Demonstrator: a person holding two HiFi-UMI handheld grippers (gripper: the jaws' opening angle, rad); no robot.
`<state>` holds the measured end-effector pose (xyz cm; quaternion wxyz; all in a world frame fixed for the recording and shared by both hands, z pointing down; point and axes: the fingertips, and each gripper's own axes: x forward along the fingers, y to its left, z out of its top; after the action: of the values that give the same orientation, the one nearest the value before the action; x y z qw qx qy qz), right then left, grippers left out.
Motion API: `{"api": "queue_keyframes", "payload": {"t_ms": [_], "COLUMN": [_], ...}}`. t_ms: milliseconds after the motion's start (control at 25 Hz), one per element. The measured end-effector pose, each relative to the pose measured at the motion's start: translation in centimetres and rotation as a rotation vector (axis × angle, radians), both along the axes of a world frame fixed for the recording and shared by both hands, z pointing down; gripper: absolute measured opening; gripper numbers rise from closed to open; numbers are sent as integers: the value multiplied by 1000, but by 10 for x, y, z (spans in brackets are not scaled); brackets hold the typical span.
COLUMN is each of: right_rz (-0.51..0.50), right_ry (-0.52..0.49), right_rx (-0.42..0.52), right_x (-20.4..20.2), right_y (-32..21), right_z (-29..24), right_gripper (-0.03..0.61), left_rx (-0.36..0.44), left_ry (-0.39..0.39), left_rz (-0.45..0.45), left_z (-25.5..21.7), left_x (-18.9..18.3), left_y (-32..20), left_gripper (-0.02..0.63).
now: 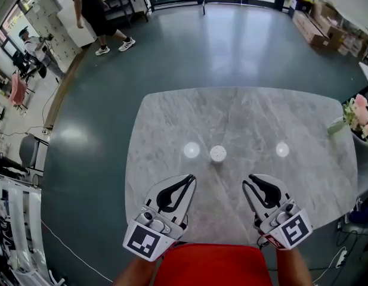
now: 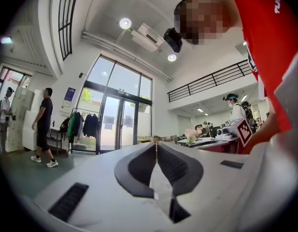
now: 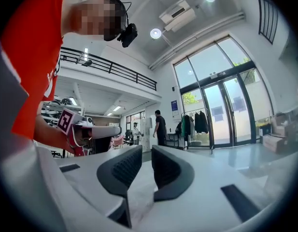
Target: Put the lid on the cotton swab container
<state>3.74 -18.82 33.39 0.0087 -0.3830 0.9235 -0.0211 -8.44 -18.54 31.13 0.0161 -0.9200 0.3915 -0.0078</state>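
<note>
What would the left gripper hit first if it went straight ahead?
Probably nothing near: the left gripper points level, seemingly passing above the small white round container; its view shows open room up to the tall glass doors.

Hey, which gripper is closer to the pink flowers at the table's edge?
Right. The right gripper is on the same side as the flowers, with them ahead and to its right; the left gripper sits further left.
</note>
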Motion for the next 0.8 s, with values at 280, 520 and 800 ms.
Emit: {"api": "queue_keyframes", "payload": {"t_ms": [280, 520, 800], "right_rz": [43, 72, 56], "right_ry": [-21, -35, -50], "right_rx": [25, 28, 26], "right_x": [14, 23, 25], "right_y": [23, 35, 42], "right_z": [-7, -14, -12], "right_gripper": [45, 18, 17], "left_rx": [-1, -6, -23], "left_ry": [-1, 5, 1], "left_rz": [16, 37, 41], "left_z": [-3, -7, -2], "left_x": [4, 14, 21], "left_y": [19, 27, 31], "left_gripper": [17, 17, 17]}}
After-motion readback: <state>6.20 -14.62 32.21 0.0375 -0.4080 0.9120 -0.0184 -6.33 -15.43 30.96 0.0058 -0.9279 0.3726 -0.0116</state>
